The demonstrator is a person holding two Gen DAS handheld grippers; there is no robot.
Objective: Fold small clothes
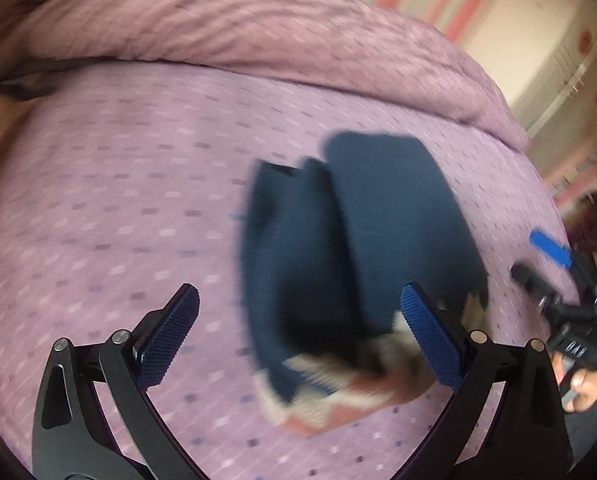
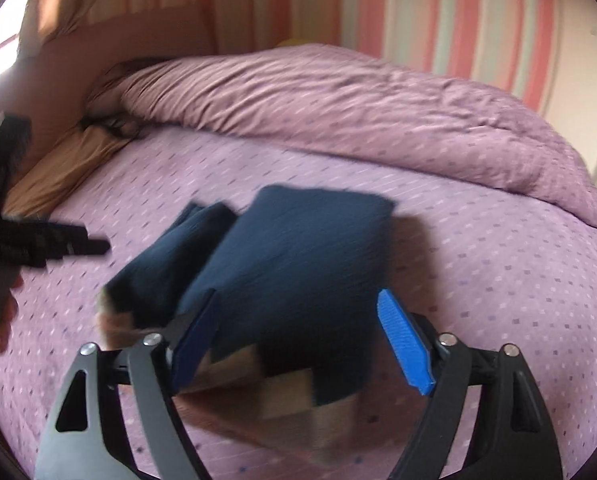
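A small navy blue garment (image 1: pixel 362 240) with a beige and red patterned hem lies partly folded on the purple bed sheet (image 1: pixel 118 208). It also shows in the right wrist view (image 2: pixel 298 264), with a narrower folded part on its left. My left gripper (image 1: pixel 298 336) is open and empty above the garment's near end. My right gripper (image 2: pixel 298 348) is open and empty over the patterned hem. The right gripper also shows at the right edge of the left wrist view (image 1: pixel 554 276), and the left gripper's body shows at the left edge of the right wrist view (image 2: pixel 30 244).
A rumpled purple duvet (image 2: pixel 358 116) lies along the far side of the bed. A tan pillow (image 2: pixel 66 168) sits at the far left. A striped pink wall (image 2: pixel 438 12) stands behind the bed.
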